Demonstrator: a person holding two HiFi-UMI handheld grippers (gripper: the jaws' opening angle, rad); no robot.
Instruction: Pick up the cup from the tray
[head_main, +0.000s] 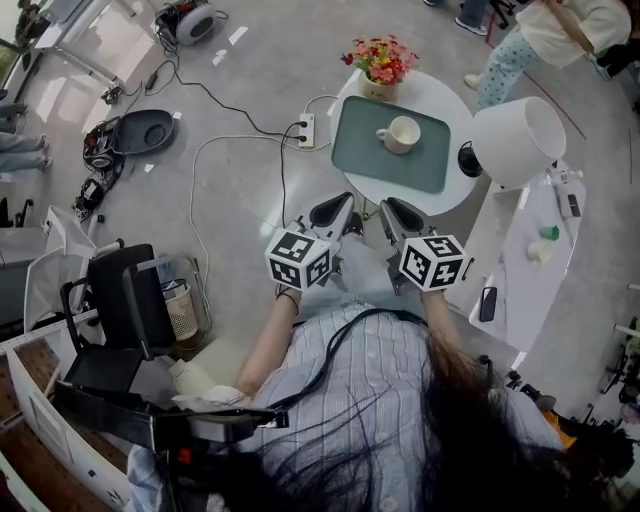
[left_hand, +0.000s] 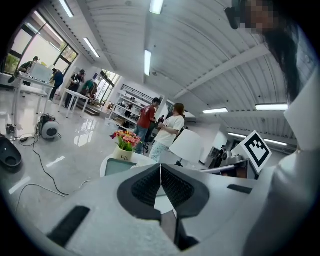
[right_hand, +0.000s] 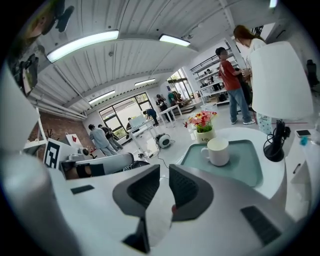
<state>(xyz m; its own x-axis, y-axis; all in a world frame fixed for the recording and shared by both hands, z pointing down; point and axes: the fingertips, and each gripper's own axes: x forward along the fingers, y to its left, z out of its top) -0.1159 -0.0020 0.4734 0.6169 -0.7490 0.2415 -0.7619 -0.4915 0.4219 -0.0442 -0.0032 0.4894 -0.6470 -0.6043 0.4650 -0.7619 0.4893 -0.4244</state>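
A white cup (head_main: 401, 134) (right_hand: 218, 151) with its handle to the left stands upright on a green tray (head_main: 360, 150) (right_hand: 245, 170) on a small round white table (head_main: 440, 100). Both grippers hover side by side short of the table's near edge, apart from the cup. My left gripper (head_main: 338, 208) (left_hand: 160, 169) has its jaws pressed together with nothing between them. My right gripper (head_main: 396, 212) (right_hand: 164, 175) is shut and empty too, and it faces the cup. In the left gripper view the jaws hide the cup; only a corner of the tray (left_hand: 117, 166) shows.
A pot of flowers (head_main: 379, 62) (right_hand: 202, 125) (left_hand: 125, 142) stands at the table's far edge. A white lamp (head_main: 515, 140) (right_hand: 280, 82) stands right of the tray. A side table (head_main: 540, 270) is at the right. A power strip (head_main: 307, 130) with cables lies on the floor, and a black chair (head_main: 125, 300) stands at the left.
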